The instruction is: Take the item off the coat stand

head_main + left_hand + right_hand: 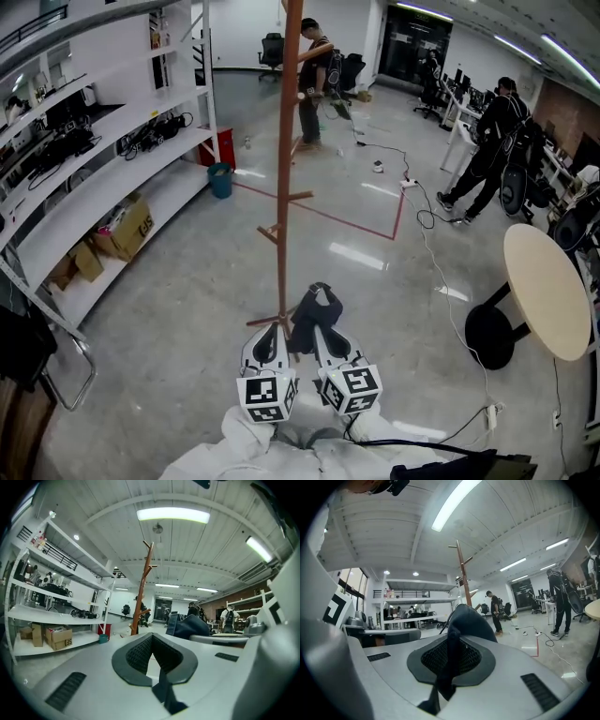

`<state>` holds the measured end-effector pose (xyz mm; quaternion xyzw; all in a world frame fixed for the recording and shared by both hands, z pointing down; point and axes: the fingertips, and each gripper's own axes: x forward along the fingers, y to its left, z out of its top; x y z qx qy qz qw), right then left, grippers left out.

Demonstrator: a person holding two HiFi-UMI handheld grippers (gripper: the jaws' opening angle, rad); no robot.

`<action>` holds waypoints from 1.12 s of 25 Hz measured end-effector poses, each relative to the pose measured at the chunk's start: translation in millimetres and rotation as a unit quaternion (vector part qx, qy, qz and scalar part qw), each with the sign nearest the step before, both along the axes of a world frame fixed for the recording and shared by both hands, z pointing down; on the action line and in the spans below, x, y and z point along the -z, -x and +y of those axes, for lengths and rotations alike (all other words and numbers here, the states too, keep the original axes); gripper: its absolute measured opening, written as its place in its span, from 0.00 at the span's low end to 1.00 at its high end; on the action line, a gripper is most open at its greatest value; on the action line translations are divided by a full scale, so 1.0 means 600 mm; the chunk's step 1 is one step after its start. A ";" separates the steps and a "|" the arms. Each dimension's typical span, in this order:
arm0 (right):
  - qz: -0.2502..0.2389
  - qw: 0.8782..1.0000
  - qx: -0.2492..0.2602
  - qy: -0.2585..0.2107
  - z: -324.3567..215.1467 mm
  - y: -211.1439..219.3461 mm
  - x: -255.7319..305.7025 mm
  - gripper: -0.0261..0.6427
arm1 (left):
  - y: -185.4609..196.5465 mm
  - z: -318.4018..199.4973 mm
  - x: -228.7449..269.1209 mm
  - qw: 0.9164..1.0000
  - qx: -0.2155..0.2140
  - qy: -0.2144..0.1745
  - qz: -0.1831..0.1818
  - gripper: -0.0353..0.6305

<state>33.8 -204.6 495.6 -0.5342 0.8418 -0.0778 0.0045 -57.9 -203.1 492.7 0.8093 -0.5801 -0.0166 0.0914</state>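
The dark cap (317, 314) is pinched in your right tongs (325, 339), which are clamped tight on its fabric at the low centre of the head view. Your left tongs (266, 345), closed on nothing, sit just to their left. Beyond them the coat stand (287, 187) pole rises just left of the cap, so you'd likely draw it back and rightward.

The tall wooden coat stand (289, 141) is reddish-brown. The soft fabric item (317, 314) is very dark – navy or black. The plastic left gripper (267, 342) and right gripper (330, 345) are light grey with dark grey mesh-patterned pads; their marker cubes (267, 397) carry black-and-white squares. The glossy concrete floor (187, 281) is pale grey, crossed by a red tape line (328, 217). The metal shelves (112, 178) are white, the cardboard boxes (127, 230) brown, the round table (548, 291) beige.
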 end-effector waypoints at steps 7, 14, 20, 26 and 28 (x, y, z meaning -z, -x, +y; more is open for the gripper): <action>-0.013 1.000 0.011 -0.003 -0.006 -0.012 0.013 0.08 | -0.013 -0.002 0.014 1.000 0.008 -0.005 -0.006 0.03; 0.006 1.000 0.022 -0.008 -0.011 -0.012 0.014 0.08 | -0.022 -0.004 0.020 1.000 0.015 -0.011 -0.010 0.03; 0.005 1.000 0.026 -0.008 -0.016 -0.023 0.014 0.08 | -0.034 -0.008 0.021 1.000 0.017 -0.013 -0.010 0.03; 0.006 1.000 0.028 -0.005 -0.014 -0.028 0.012 0.08 | -0.035 -0.009 0.020 1.000 0.017 -0.013 -0.011 0.03; 0.005 1.000 0.028 -0.006 -0.012 -0.030 0.014 0.08 | -0.036 -0.007 0.022 1.000 0.016 -0.014 -0.012 0.03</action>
